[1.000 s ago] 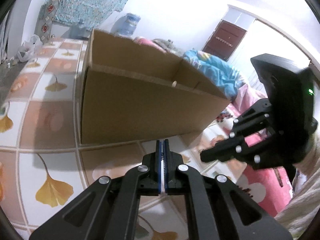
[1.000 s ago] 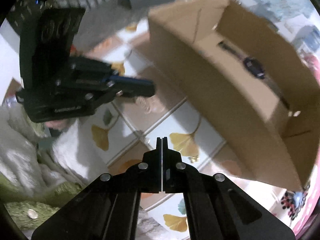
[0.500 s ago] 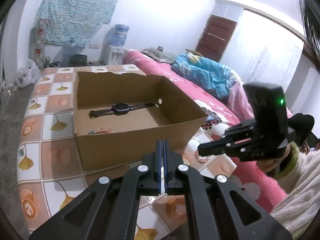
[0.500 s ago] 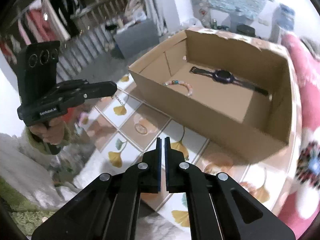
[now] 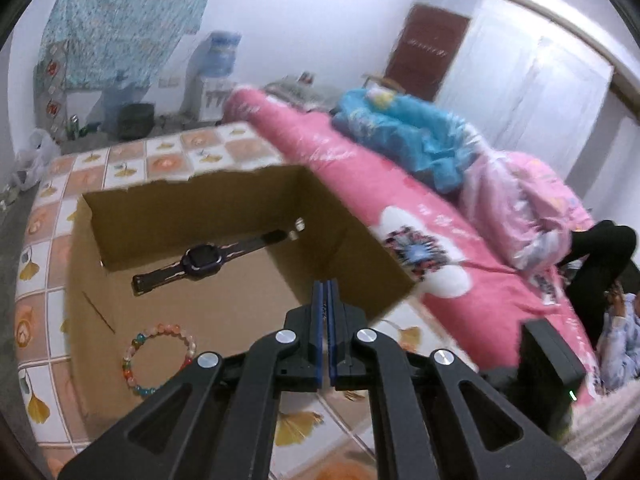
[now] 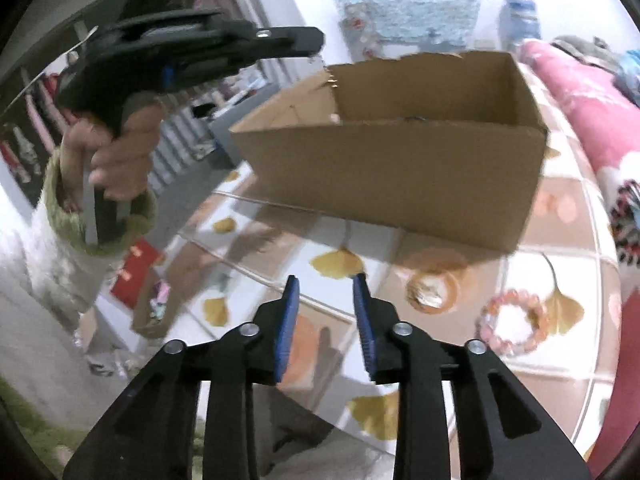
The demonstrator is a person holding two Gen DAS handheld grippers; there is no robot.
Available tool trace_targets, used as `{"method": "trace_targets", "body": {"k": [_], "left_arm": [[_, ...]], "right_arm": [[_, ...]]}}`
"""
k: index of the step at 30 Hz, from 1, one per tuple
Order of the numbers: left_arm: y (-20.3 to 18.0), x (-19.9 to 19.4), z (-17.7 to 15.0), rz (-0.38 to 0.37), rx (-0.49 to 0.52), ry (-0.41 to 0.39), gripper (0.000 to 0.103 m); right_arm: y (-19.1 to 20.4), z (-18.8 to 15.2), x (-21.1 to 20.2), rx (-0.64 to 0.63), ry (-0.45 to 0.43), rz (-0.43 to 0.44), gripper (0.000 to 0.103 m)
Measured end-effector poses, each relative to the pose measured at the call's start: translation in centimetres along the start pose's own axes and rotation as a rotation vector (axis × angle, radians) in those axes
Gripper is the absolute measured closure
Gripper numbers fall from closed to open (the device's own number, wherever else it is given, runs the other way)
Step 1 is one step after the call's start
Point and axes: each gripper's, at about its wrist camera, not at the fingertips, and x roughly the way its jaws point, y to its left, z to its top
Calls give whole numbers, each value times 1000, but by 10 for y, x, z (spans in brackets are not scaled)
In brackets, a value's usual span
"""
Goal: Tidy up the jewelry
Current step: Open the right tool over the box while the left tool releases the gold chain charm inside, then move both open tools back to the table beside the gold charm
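A cardboard box [image 5: 360, 240] stands on the tiled table. A dark wristwatch [image 5: 202, 261] and a multicoloured bead bracelet [image 5: 158, 356] lie inside it. My left gripper [image 5: 325, 286] is shut and empty, raised over the box's near right corner; it also shows in the right wrist view [image 6: 308, 42]. My right gripper [image 6: 325, 282] is open and empty above the table in front of the box [image 6: 392, 176]. A pink bead bracelet [image 6: 514, 326] and a small shiny piece [image 6: 426, 298] lie on the tiles to its right.
The table [image 6: 564, 208] has a tile pattern with yellow leaves. A bed with a pink cover [image 5: 440, 216] runs along its right side. A person [image 5: 618, 332] sits at the far right. Boxes lie on the floor [image 6: 136, 272] left of the table.
My left gripper has risen and moved over the box, so its inside shows closer. My right gripper has opened, dropped lower and turned toward the box's front wall; the pink bracelet came into view.
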Motion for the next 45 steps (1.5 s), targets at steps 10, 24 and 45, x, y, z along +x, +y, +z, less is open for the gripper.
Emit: {"method": "trace_targets", "body": {"k": [10,24,45], "left_arm": [[-11,14,-10,127,22,-1,46],[17,-1,-120,351,-123,135,11],[37,42,-135,532,-170,233,5]], "right_arm": [[-22,-22,-6,72,-35,19,55],[-27,-46,-2,100,-13,-34,19],[-34,-34,9,238,36,-81,8]]}}
